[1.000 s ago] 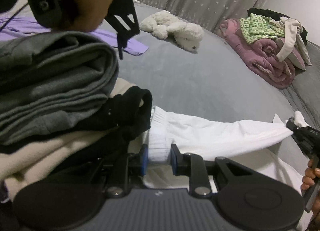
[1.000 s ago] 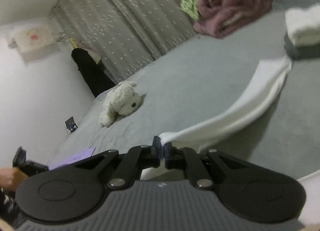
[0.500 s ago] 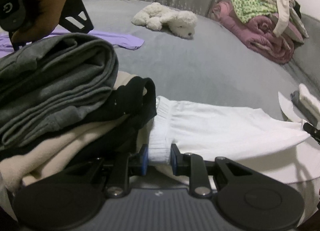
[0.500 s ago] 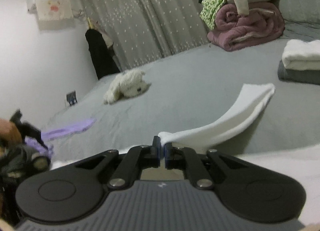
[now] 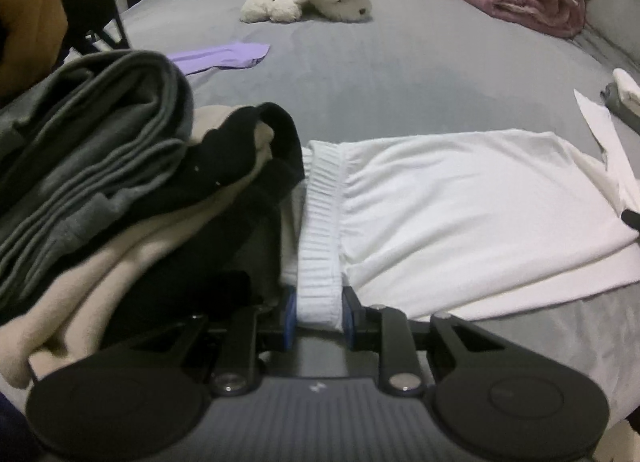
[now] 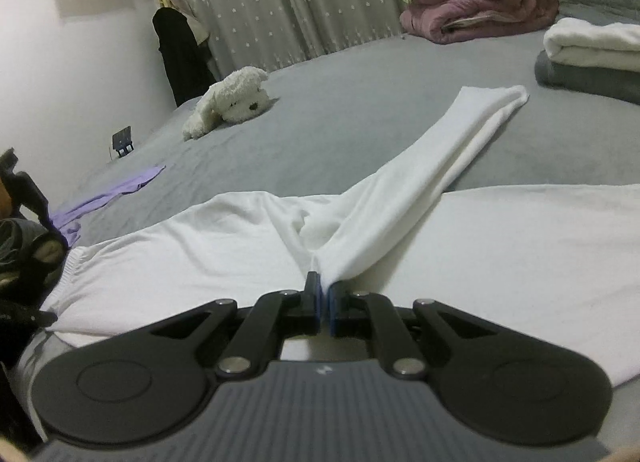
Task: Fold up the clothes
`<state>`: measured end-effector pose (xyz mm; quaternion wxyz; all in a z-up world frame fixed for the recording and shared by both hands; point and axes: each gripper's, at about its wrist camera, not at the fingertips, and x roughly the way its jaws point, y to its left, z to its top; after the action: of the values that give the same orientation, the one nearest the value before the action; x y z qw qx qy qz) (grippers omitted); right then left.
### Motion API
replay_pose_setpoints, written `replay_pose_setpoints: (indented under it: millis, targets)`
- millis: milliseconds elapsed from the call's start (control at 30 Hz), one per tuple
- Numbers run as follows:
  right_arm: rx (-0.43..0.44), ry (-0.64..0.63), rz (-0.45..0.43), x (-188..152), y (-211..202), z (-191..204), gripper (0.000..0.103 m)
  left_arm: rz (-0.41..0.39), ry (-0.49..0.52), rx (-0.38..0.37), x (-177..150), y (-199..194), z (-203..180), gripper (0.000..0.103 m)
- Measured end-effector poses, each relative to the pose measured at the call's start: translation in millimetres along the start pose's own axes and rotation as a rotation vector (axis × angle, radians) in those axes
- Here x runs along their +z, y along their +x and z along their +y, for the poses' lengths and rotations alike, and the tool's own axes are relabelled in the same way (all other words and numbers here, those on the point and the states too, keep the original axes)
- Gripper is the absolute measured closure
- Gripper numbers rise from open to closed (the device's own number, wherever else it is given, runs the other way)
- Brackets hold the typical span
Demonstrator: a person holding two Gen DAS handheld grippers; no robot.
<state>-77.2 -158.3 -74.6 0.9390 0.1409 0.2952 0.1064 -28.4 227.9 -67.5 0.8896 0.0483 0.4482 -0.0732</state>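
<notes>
Trousers (image 5: 460,202), white, lie spread on the grey bed (image 5: 400,74), and both claws hold them. The left claw (image 5: 319,316) is clamped on the ribbed waistband (image 5: 320,230), at 6 o'clock in the left wrist view. The right claw (image 6: 324,298) is clamped on the cloth near the crotch, where one leg (image 6: 452,142) goes away toward 1 o'clock and the other part lies flat to 3 o'clock.

At 9 o'clock of the left view a pile of clothes (image 5: 100,166), grey, black and beige, lies against the waistband. A folded stack (image 6: 596,58), white on grey, rests at 2 o'clock in the right view. A plush dog (image 5: 312,2), a purple garment (image 5: 224,56) and a pink blanket (image 6: 480,2) lie farther off.

I judge the step in hand is the arranging of the trousers for a fold along their length; the legs are not yet together. The next move calls for an even pull from both claws, so that the cloth stays smooth, and for care that the waistband does not drag the pile beside it.
</notes>
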Motion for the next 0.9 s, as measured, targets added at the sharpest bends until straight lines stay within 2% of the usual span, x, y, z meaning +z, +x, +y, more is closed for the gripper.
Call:
replay_pose_setpoints:
  millis: [167, 333, 500, 600, 833, 900]
  targets:
    - [0.001, -0.003, 0.018, 2.8, -4.8, -1.5, 0.087, -0.013, -0.011, -0.015, -1.2, -4.1, 3.4, 0.076]
    - [0.002, -0.004, 0.033, 5.2, -11.0, -4.0, 0.068, -0.007, -0.015, -0.045, -4.1, -13.8, 0.9, 0.066]
    - [-0.032, 0.023, 0.035, 16.6, -16.2, -14.2, 0.068, -0.022, 0.027, -0.013, -3.5, -29.7, -9.4, 0.054]
    - [-0.051, 0.050, 0.021, 28.6, -18.0, -23.6, 0.068, -0.044, 0.043, -0.010, 1.3, -39.3, -16.4, 0.052]
    - [-0.089, 0.064, 0.014, 61.9, -0.7, -36.2, 0.068, -0.060, 0.098, 0.093, 14.5, -51.0, -31.3, 0.046]
    - [-0.094, 0.056, 0.013, 70.9, 8.8, -37.3, 0.068, -0.067, 0.100, 0.090, 20.5, -49.8, -34.5, 0.045]
